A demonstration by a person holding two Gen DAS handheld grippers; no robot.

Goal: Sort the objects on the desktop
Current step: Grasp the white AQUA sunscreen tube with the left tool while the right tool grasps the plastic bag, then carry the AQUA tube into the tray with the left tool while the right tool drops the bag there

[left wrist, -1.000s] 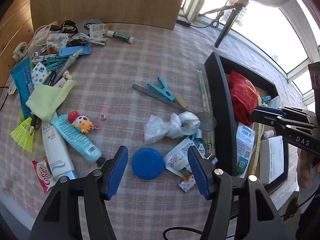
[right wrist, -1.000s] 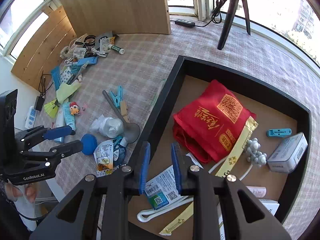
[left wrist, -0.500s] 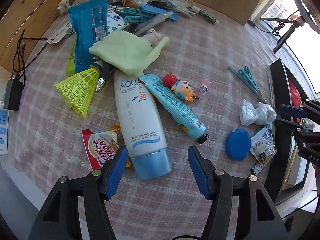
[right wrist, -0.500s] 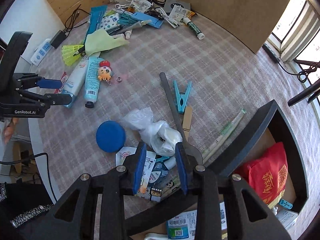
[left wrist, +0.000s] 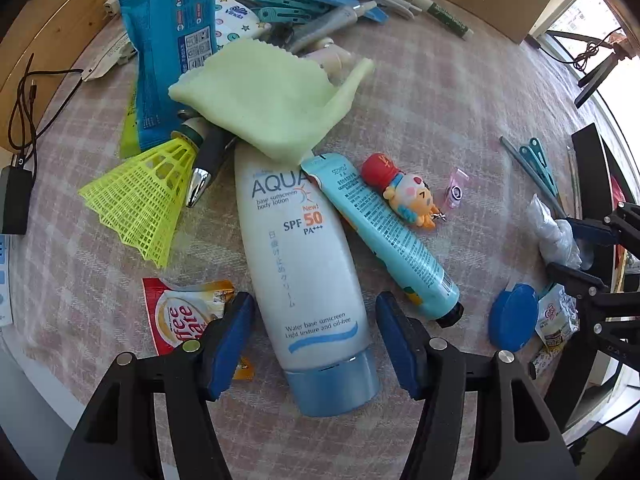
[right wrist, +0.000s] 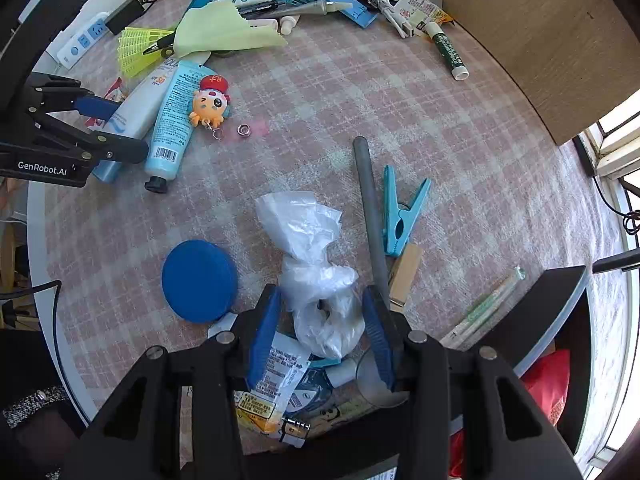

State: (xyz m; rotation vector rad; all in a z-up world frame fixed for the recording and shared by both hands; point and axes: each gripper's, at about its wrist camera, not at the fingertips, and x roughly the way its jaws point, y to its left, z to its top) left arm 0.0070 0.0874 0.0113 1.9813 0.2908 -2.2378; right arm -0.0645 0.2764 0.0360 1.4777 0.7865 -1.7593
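Observation:
My left gripper (left wrist: 316, 340) is open, its blue pads on either side of the lower end of a white AQUA sunscreen bottle (left wrist: 300, 264) lying on the checked tablecloth. The bottle also shows in the right wrist view (right wrist: 136, 112). My right gripper (right wrist: 320, 336) is open, its pads on either side of a crumpled clear plastic bag (right wrist: 316, 272) holding a white roll. A black tray (right wrist: 560, 320) with a red bag (right wrist: 548, 380) sits at the right.
A light blue tube (left wrist: 384, 236), a cartoon keychain (left wrist: 404, 196), a yellow shuttlecock (left wrist: 140, 196), a green cloth (left wrist: 264, 96) and a coffee sachet (left wrist: 180, 320) crowd the bottle. A blue lid (right wrist: 198, 280), a teal clothespin (right wrist: 400, 216), a grey rod (right wrist: 370, 208) and packets (right wrist: 276, 380) surround the bag.
My left gripper has swung left from the blue lid and closed in over the sunscreen bottle. My right gripper has left the tray, opened wider and come down around the plastic bag.

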